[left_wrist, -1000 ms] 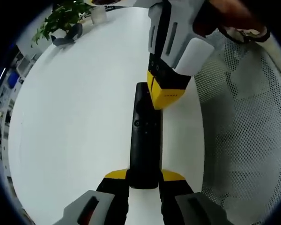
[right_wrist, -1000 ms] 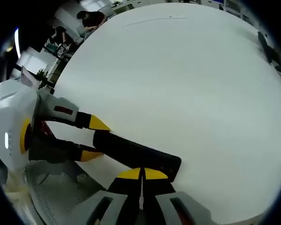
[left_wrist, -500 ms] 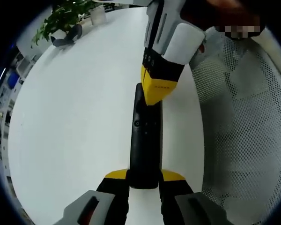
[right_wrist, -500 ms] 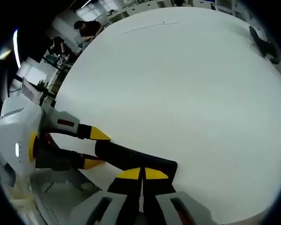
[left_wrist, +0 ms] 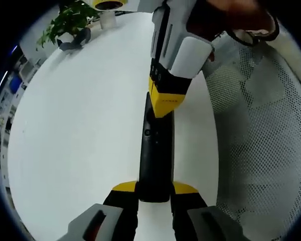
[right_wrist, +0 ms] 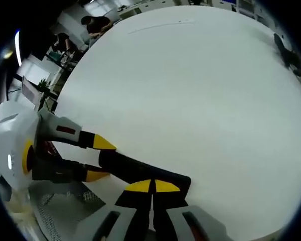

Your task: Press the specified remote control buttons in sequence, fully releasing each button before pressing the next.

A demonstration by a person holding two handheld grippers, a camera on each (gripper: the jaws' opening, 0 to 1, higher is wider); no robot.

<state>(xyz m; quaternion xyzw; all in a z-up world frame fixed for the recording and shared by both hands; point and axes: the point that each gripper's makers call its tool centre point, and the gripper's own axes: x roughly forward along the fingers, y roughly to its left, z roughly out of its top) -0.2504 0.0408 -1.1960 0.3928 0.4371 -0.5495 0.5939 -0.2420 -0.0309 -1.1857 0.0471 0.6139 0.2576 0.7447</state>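
A long black plastic remote control lies on the white desk, clamped at its near end by the left claw, while the right claw, jaws together, tips touching its far end, seems mid-press; next, lift fully clear.

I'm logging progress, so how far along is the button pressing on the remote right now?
Done: the left gripper holds the black remote by its near end over the white table. In hand: the shut right gripper has its yellow tips on the remote's upper end, apparently mid-press. Left: releasing; which buttons in the sequence remain can't be told.
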